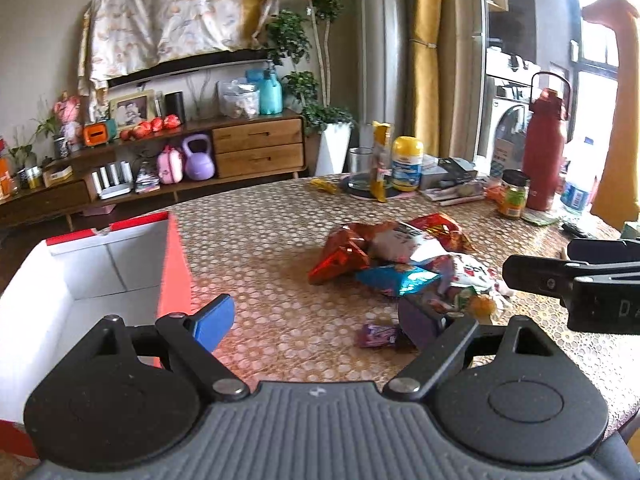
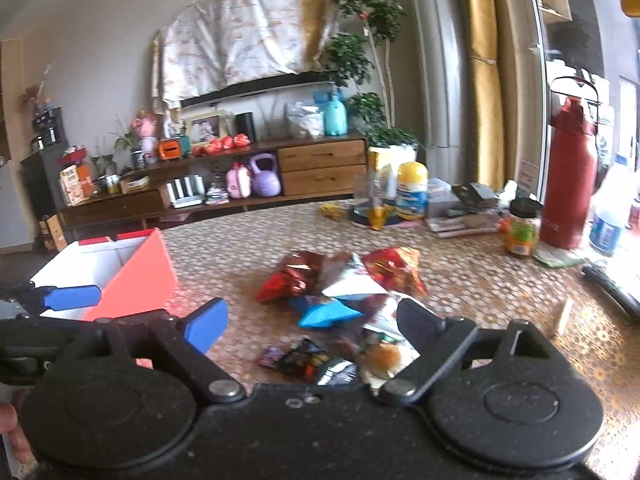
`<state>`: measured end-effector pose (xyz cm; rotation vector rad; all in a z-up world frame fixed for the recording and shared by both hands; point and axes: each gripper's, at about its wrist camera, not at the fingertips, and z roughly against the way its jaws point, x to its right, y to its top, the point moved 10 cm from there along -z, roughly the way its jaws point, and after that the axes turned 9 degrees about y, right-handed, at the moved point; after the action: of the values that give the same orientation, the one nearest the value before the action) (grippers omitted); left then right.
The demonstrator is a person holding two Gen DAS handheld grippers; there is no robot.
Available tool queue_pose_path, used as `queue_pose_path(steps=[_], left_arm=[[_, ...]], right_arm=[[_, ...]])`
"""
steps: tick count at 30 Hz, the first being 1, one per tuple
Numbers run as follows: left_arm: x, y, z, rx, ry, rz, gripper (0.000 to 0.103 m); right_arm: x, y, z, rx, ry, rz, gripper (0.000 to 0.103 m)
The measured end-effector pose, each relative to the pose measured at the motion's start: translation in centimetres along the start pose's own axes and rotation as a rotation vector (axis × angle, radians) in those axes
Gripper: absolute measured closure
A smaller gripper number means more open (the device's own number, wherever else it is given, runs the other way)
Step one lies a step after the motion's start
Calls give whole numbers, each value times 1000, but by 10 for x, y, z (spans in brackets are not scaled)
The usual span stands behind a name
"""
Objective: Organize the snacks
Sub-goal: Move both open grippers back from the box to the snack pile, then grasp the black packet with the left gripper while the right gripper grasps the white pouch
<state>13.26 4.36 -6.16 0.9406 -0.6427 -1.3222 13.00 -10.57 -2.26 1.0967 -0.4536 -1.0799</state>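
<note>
On the patterned table [image 1: 280, 216] a heap of snack packets [image 1: 400, 256] lies beside a red-and-white box [image 1: 172, 264]. Left claw [image 1: 320, 320] and right claw [image 2: 316, 316] both gape wide, empty.

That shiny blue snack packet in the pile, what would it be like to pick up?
The blue packet looks puffed and crinkly, so it probably weighs little and gives under the pads. Its glossy film may slip. It lies among other bags, so lifting it could drag those along.
</note>
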Motion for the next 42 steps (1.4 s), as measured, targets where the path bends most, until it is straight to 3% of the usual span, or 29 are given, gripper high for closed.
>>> queue_pose_path(steps=[19,32,42], left_arm=[[83,-33,-64,-85,-145,-127,14],[119,-41,-105,-108,-239,-198,14],[123,-49,-119,-132,-271,-183,14]], right_arm=[[81,-39,-22,-78,-109,-109,12],[102,-49,-40,-109,-121,-153,12],[105,-53,-48,-123,-120,-166,11]])
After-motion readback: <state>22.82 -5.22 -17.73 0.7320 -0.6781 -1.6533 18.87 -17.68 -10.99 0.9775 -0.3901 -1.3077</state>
